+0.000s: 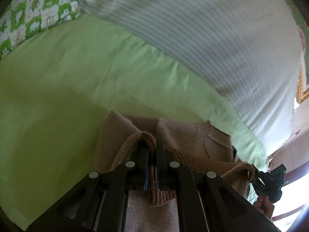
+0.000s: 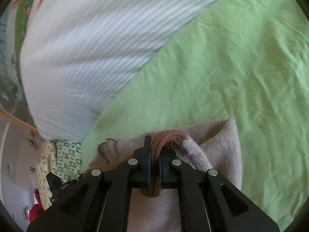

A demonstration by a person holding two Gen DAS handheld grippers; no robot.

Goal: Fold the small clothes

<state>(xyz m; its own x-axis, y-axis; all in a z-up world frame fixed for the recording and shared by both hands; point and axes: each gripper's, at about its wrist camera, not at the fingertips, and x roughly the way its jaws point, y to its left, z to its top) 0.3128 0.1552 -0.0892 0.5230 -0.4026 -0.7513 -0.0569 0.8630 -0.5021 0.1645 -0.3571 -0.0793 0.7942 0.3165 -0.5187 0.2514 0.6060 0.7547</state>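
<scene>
Sweater (image 1: pixel 193 141), a small beige knit with a brown ribbed band, is pinched at two places along that band, one by each pair of tongs. The left tongs (image 1: pixel 152 147) are clamped together on a fold of the ribbing, with cloth bunched over the left finger and the band running back between the pads. The right tongs (image 2: pixel 154 150) are likewise closed on a brown ribbed loop, which passes between the fingers and hangs down behind them.

Outward from each grip, the knit spreads forward and to the side, so the garment's long axis appears to run across from one pair of tongs to the other rather than away from them. In the left view, the right tongs sit far to the right with the band stretched toward them. Neither hand is nearer the cloth; both already hold it.

Beyond the sweater lies the green sheet (image 2: pixel 231 67), wrinkled, which carries everything here. I cannot tell how much of the sweater rests on it and how much is lifted. A striped white pillow (image 1: pixel 212 29) lies farther out, toward the head edge of the bed, well apart from the sweater, and a green checked cushion (image 1: pixel 38 9) sits at the far left corner.
</scene>
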